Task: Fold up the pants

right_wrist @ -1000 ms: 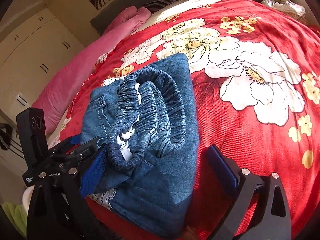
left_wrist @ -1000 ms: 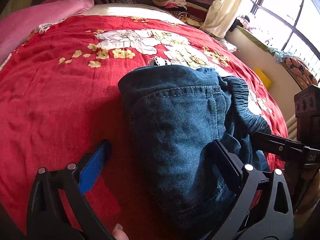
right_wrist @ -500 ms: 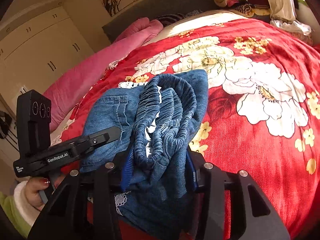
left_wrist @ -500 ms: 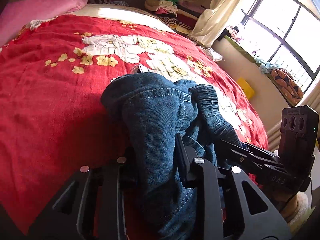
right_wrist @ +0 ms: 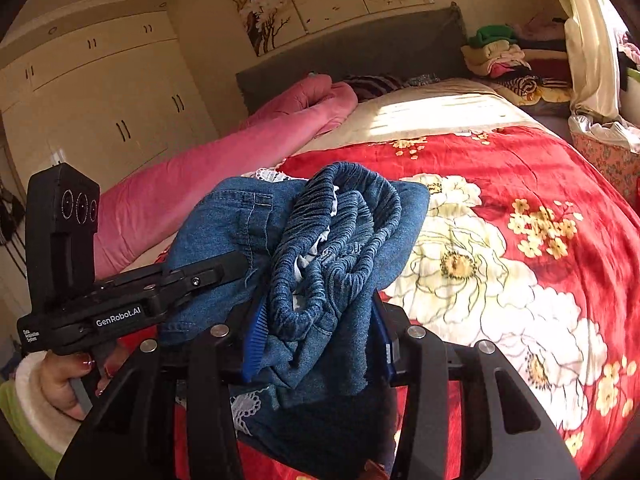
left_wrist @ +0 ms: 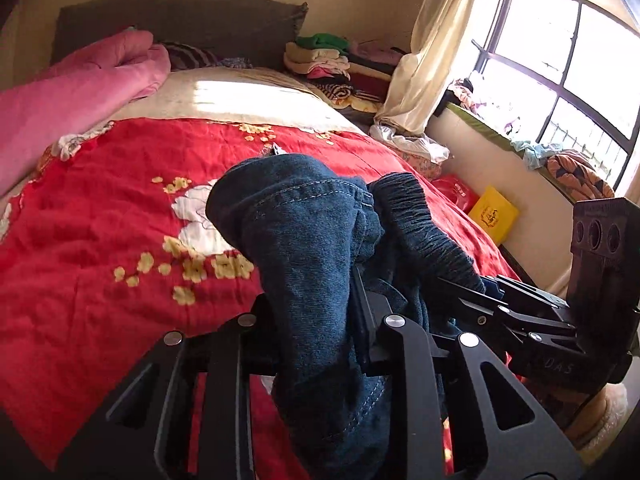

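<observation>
The folded blue denim pants (left_wrist: 308, 248) are a thick bundle held up off the red flowered bedspread (left_wrist: 100, 240). My left gripper (left_wrist: 316, 320) is shut on the pocket side of the bundle. My right gripper (right_wrist: 320, 336) is shut on the elastic waistband side of the pants (right_wrist: 332, 240); its blue pads (right_wrist: 254, 336) press the denim from both sides. Each gripper shows in the other's view: the right one (left_wrist: 520, 316) at the right, the left one (right_wrist: 168, 288) at the left. White lace trim (right_wrist: 244, 408) hangs under the bundle.
A pink quilt (right_wrist: 224, 148) lies along the bed's left side. Stacked folded clothes (left_wrist: 332, 60) sit beyond the head of the bed by a curtain (left_wrist: 424, 52). A yellow box (left_wrist: 494, 216) and red bag are on the floor by the window wall. Wardrobes (right_wrist: 100, 92) stand at left.
Both grippers went from open beside the bundle to shut on it. The pants have since been lifted off the bedspread and both views have tilted up toward the headboard.
</observation>
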Demonstrator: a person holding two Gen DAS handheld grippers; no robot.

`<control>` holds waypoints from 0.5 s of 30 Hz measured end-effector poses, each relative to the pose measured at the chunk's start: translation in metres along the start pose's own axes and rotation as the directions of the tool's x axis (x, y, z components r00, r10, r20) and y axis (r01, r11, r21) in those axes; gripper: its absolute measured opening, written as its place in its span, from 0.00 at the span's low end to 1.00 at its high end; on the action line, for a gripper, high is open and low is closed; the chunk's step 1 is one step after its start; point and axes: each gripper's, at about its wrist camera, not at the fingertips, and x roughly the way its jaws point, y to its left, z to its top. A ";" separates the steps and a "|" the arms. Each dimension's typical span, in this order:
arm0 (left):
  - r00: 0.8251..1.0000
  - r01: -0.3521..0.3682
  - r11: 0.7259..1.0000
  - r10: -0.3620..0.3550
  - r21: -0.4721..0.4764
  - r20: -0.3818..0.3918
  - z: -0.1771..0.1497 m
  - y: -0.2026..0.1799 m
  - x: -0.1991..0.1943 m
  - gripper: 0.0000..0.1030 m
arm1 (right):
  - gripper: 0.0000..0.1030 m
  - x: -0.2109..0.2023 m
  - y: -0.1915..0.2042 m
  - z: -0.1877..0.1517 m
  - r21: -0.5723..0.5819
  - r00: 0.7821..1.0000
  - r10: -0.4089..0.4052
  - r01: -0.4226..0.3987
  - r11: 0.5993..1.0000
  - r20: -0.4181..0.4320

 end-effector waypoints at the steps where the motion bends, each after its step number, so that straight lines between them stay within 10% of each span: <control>1: 1.000 -0.010 1.000 0.010 0.004 0.002 0.004 0.003 0.006 0.17 | 0.41 0.008 -0.003 0.003 0.003 1.000 -0.006 0.006 1.000 -0.005; 9: 0.986 -0.082 0.994 0.071 -0.066 -0.150 -0.025 0.048 0.071 0.29 | 0.47 0.078 -0.037 -0.026 0.097 0.975 -0.073 0.095 0.991 -0.209; 15: 0.982 -0.119 0.991 0.108 -0.067 -0.152 -0.039 0.059 0.070 0.49 | 0.57 0.072 -0.051 -0.043 0.141 0.978 -0.074 0.102 0.985 -0.195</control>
